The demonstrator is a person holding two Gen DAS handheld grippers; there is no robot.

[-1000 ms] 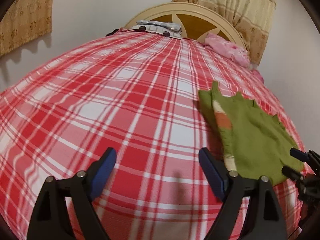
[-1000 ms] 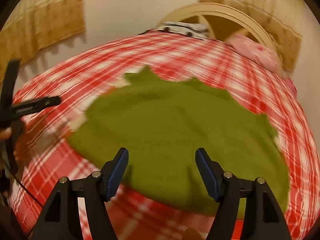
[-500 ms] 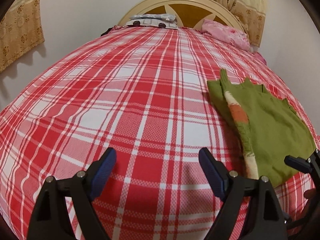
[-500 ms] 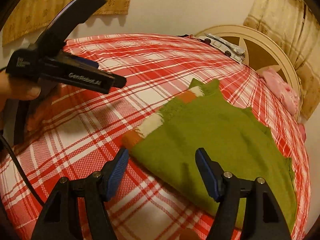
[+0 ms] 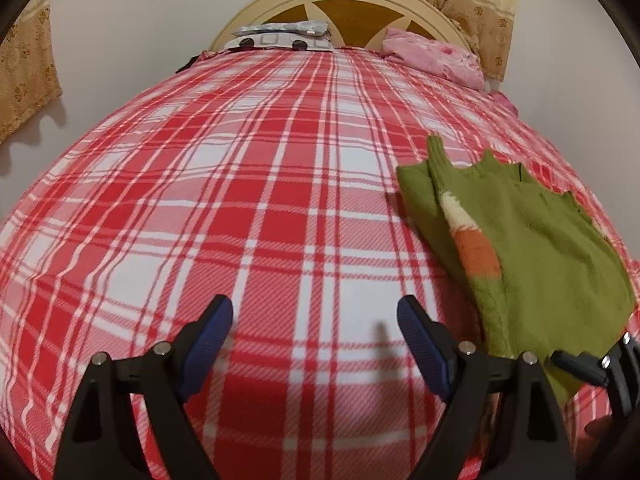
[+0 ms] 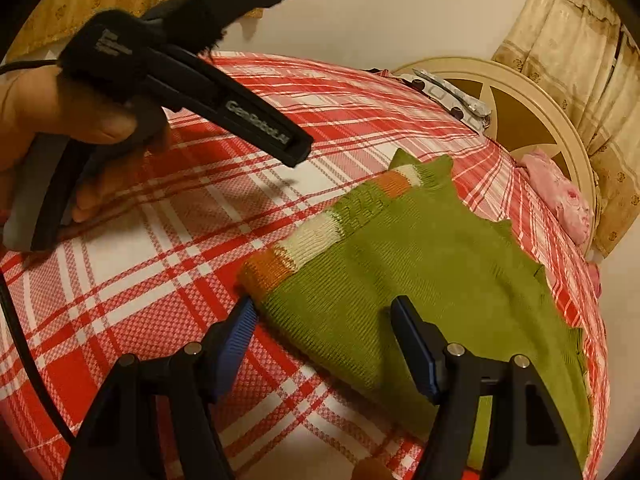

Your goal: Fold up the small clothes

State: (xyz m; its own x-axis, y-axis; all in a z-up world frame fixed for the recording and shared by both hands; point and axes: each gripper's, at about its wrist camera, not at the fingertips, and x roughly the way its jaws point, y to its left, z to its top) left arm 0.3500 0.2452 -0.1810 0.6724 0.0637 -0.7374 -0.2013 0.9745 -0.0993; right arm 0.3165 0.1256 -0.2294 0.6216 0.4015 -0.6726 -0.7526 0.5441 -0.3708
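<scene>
Approach step, no grasp yet. Green knit sweater (image 6: 420, 280) lies flat on the plaid bedspread (image 5: 240, 200), at 3 o'clock in left view. Right hand-held gripper (image 6: 324, 332) released, straddling the near corner; left hand-held gripper (image 5: 316, 332) released over bedspread. Next, probably: pinch hem, fold over.

Open right claw (image 6: 322, 344) straddles green garment's (image 6: 420, 264) near corner

- One green knitted garment (image 6: 420, 264) with an orange-and-cream striped edge is lying on the red-and-white plaid bedspread (image 5: 240, 200).
- One pink pillow (image 5: 432, 56) is sitting at its headboard end.
- Two black grippers with blue pads are showing.
</scene>
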